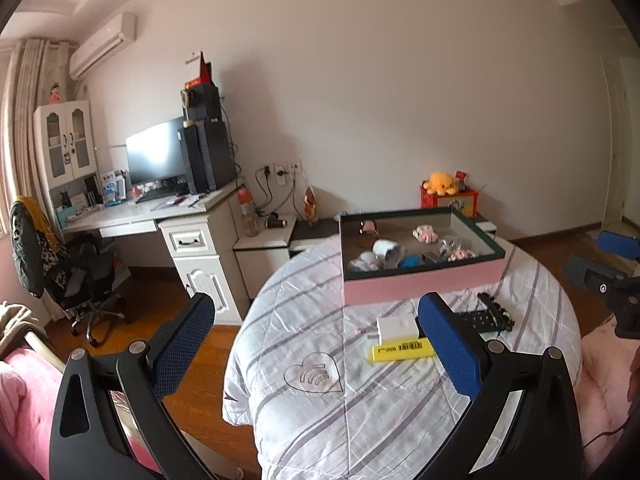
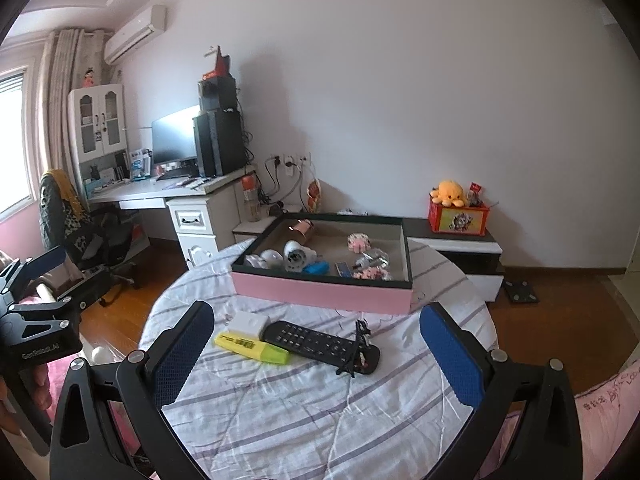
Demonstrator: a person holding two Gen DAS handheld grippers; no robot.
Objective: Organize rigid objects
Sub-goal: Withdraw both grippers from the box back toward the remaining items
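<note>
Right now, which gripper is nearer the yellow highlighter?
Left. The left gripper has the yellow highlighter between its open fingers; the right gripper hangs farther right, over the remote.

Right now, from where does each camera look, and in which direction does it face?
Left wrist: sits on the left gripper, jaws open, facing the pink box across the striped quilt; the right gripper shows at the right edge.
Right wrist: sits on the right gripper, jaws open, facing the remote and box; the left gripper and a hand show at left.
Shared: box, yellow highlighter, white adapter, desk.
</note>
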